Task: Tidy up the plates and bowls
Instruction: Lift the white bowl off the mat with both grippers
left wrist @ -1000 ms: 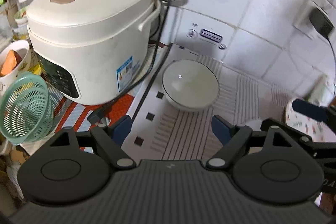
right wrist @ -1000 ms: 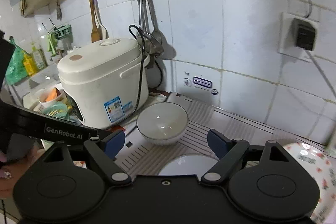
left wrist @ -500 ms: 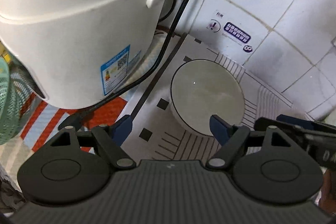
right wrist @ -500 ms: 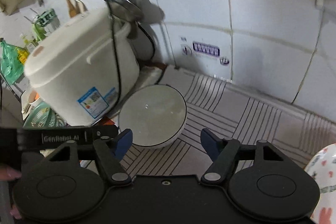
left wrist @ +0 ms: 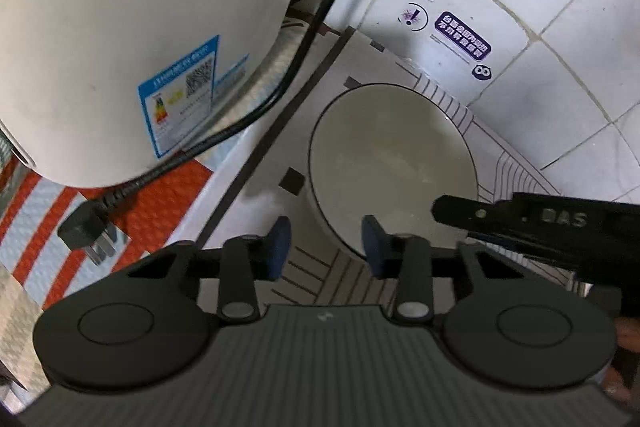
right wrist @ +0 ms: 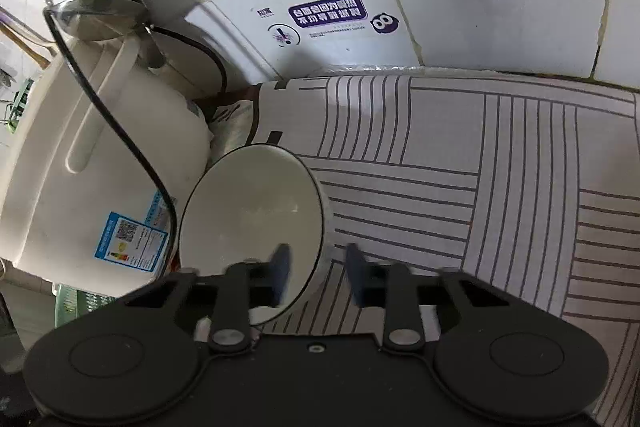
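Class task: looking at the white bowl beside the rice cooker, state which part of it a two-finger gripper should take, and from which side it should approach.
Grip the bowl by its thin rim, approaching from above on the side away from the rice cooker. It sits upright and open.

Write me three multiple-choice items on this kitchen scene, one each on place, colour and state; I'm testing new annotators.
1. The bowl sits: A on a shelf; B on the striped mat beside the rice cooker; C in a sink.
2. The cooker's cord is: A white; B red; C black.
3. The right gripper: A straddles the bowl's rim; B grips the cord; C holds a spoon.

B: the mat's stripes surround it, with the cooker alongside.
C: it shows black against the pale cooker.
A: one finger is inside the bowl and one outside; the jaws have just been closing.
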Action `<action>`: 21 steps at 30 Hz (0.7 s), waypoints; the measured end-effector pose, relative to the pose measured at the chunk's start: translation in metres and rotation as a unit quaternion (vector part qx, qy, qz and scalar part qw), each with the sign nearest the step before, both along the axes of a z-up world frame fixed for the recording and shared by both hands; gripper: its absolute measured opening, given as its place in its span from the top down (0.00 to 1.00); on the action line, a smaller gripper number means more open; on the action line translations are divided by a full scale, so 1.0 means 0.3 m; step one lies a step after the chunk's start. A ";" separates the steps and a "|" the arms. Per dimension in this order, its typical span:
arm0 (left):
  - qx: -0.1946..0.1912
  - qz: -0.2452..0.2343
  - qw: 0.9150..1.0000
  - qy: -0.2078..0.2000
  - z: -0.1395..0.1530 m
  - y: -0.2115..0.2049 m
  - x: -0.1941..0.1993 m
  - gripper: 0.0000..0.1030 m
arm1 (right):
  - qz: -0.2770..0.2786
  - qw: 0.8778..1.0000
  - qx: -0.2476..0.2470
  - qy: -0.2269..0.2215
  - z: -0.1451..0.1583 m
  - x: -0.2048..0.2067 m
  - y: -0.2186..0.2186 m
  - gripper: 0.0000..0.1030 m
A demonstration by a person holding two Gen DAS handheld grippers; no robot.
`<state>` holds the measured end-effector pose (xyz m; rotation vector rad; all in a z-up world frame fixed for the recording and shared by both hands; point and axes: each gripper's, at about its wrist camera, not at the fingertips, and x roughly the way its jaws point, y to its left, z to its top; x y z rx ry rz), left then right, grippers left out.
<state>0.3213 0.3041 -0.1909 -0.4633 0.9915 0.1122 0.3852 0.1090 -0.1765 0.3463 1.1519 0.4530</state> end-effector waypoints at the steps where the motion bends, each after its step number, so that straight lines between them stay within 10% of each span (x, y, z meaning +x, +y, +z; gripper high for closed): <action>1: -0.001 0.002 1.000 -0.002 -0.001 -0.002 0.002 0.66 | -0.003 1.000 -0.001 0.002 -0.006 0.003 0.001 0.75; 21: 0.010 -0.042 0.997 -0.060 0.212 -0.091 -0.138 0.79 | -0.017 0.997 -0.012 -0.075 0.127 -0.146 -0.054 0.86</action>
